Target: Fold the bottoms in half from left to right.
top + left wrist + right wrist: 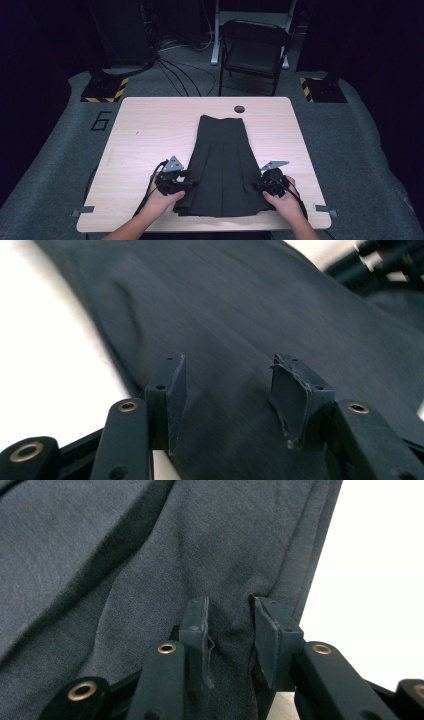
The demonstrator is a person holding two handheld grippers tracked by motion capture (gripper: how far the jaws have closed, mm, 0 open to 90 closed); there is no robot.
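A dark pleated skirt [222,160] lies flat on the pale wooden table [150,125], waistband far, hem near me. My left gripper [186,183] sits at the skirt's left edge close to the hem. In the left gripper view its jaws [227,390] stand open over the cloth [250,305], pads apart from it. My right gripper [260,184] is at the skirt's right edge. In the right gripper view a puckered fold of the cloth [125,555] fills the narrow gap of the right gripper [231,625], and creases run toward the pads.
A round cable hole [239,109] lies in the table just beyond the waistband. A folding chair [255,50] stands behind the table, with cables on the floor. The right gripper [380,260] shows blurred at the top right of the left gripper view.
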